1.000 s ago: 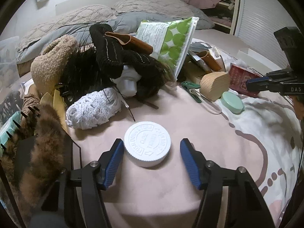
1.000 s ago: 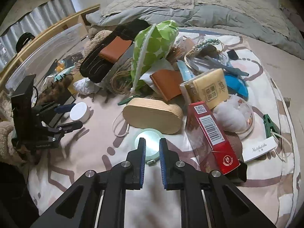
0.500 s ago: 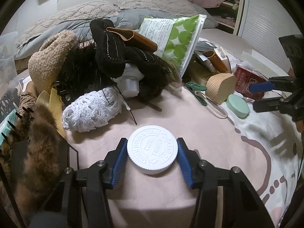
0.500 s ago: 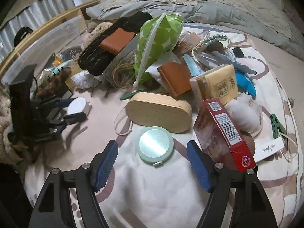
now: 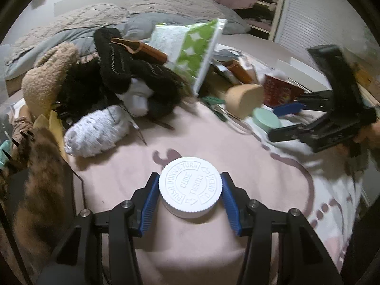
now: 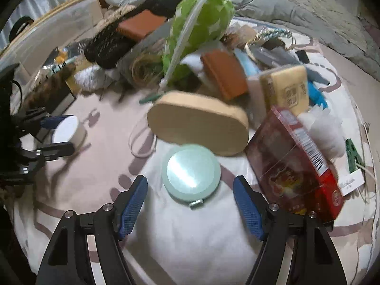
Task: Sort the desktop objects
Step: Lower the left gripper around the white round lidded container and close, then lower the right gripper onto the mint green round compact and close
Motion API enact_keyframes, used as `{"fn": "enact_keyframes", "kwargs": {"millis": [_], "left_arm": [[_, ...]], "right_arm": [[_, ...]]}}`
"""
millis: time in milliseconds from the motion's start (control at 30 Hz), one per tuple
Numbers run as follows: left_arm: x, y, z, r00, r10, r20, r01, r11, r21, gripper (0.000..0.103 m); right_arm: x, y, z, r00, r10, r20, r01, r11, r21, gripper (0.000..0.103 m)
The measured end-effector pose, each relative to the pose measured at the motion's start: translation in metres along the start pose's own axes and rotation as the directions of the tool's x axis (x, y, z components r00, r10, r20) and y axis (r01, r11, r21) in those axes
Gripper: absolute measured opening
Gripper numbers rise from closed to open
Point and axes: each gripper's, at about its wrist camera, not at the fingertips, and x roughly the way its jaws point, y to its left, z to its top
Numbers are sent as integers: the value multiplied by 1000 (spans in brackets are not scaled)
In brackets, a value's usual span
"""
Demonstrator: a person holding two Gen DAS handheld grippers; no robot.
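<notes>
While the left gripper has its blue pads clamped on either side of the round white plastic child-proof cap, there isn't much of a hold, just the ribbed edge. The cap sits on the pink patterned bedspread, and I can't tell if a jar hangs under it or only a short base. If it's heavy or the lid is loose, I'd guess it could slip or tilt out on the lift.

The right gripper is spread wide, holding nothing, jaws either side of the round mint-green compact mirror but not touching it. The mirror lies flat and thin on soft fabric, so the pads might ride over its rim or pinch the blanket instead. The red cardboard box leans right next to the right-hand jaw and the oval tan wooden box touches the mirror's far edge, so either could get bumped.

Hard to read: both views are motion-blurred, the red box's print is mush, and the heap behind (green polka-dot bag, dark knit stuff) buries whatever's under it. Where the sorted things go isn't visible at all.
</notes>
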Motion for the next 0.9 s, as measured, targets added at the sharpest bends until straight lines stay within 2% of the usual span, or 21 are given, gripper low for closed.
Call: {"fn": "enact_keyframes", "kwargs": {"millis": [233, 333, 367, 767, 900], "left_arm": [[-8, -8, -12, 999, -37, -12, 37, 998, 42, 51], [-11, -9, -16, 999, -42, -11, 42, 997, 62, 51], [-12, -11, -18, 999, -43, -12, 44, 996, 72, 51], [-21, -15, -35, 995, -79, -52, 86, 986, 142, 51], [-22, -16, -40, 997, -68, -45, 74, 984, 163, 51]], "right_arm": [[3, 2, -8, 1000, -19, 22, 20, 999, -27, 78], [3, 2, -12, 999, -35, 37, 36, 999, -26, 92], [4, 1, -13, 999, -36, 32, 37, 999, -22, 103], [7, -8, -12, 1000, -17, 15, 17, 1000, -10, 103], [7, -7, -12, 999, -35, 21, 35, 999, -21, 103]]}}
